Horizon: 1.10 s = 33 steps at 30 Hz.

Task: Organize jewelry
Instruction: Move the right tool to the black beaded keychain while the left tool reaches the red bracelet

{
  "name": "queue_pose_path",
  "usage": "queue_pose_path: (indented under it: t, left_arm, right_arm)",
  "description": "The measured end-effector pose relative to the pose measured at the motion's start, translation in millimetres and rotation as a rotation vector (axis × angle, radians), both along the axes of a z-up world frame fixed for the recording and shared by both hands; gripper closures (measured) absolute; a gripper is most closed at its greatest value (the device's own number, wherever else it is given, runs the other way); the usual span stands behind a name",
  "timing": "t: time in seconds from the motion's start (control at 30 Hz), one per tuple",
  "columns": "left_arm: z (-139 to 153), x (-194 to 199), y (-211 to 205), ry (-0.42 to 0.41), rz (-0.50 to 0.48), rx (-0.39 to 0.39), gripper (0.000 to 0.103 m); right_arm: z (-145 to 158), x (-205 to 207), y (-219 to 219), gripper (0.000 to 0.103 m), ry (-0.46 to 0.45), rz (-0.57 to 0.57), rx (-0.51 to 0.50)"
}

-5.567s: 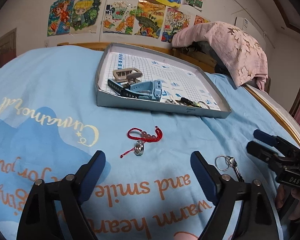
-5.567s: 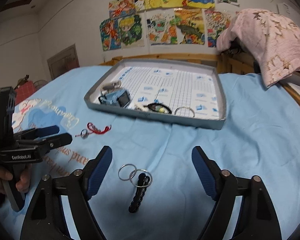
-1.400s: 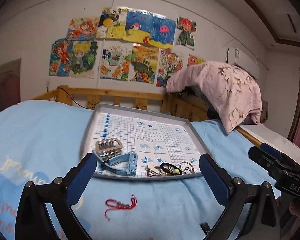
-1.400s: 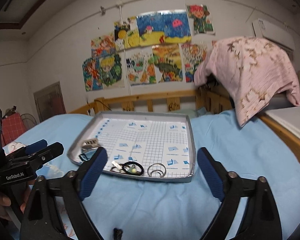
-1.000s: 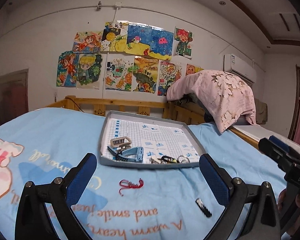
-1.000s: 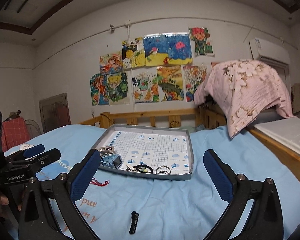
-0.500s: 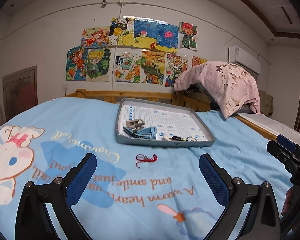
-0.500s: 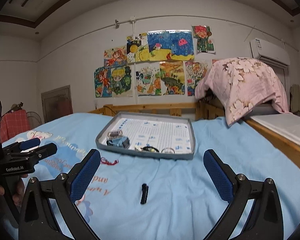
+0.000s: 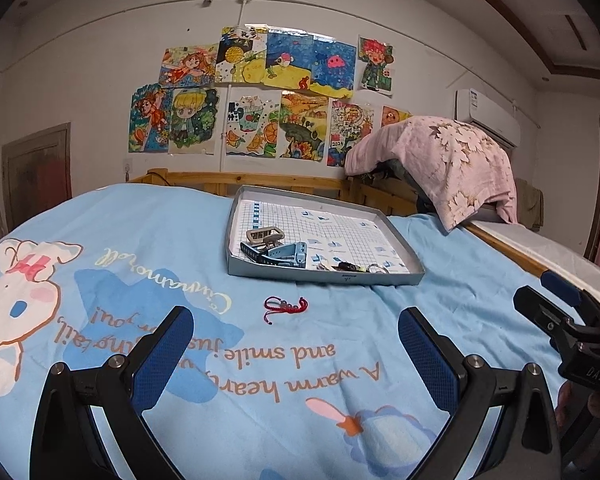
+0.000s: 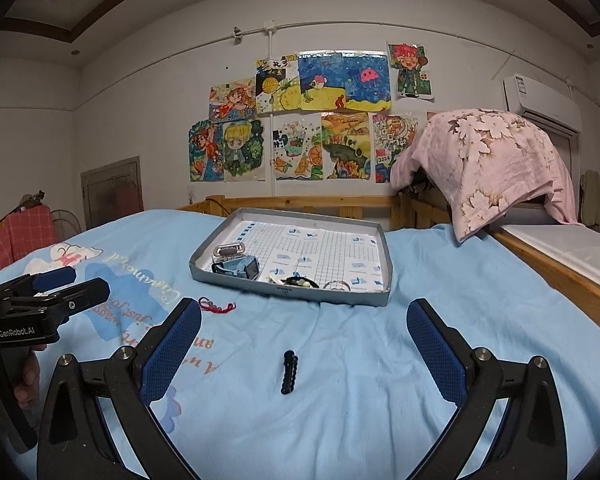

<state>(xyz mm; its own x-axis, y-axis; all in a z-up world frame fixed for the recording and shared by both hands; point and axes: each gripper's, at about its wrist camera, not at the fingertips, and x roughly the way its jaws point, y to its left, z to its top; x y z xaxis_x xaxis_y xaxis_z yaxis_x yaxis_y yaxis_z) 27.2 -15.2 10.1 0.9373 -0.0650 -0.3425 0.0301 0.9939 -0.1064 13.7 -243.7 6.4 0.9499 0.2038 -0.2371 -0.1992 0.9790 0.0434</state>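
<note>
Blue bedspread (image 10: 440,280) lies bare around grey tray (image 10: 374,300).

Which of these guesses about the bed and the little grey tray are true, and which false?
1. The red string bracelet lies inside the grey tray. False: it lies on the blue bedsheet, in front of the tray.
2. Both grippers are open and hold nothing. True: left gripper, right gripper.
3. The black beaded piece lies on the sheet, outside the tray. True.
4. The tray is empty. False: a blue watch and other small pieces lie in it.
</note>
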Motion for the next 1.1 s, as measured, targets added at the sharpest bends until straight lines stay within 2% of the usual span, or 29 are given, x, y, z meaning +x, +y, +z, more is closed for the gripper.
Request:
queue_pose_path:
  t: [0.27,0.77,1.1]
  left_arm:
    - [7.5,25.6,8.4,-0.004,0.016,-0.005,0.0]
    - [-3.6,96.7,23.6,0.07,0.03,-0.051,0.0]
    - [-19.6,127.5,27.7,0.141,0.038,-0.042,0.0]
  right_arm:
    - [10.3,22.4,9.8,0.002,-0.021,0.006,-0.022]
    - [16.1,82.6,22.6,0.002,0.007,-0.007,0.011]
    - [-1.2,114.4,26.2,0.002,0.118,0.009,-0.001]
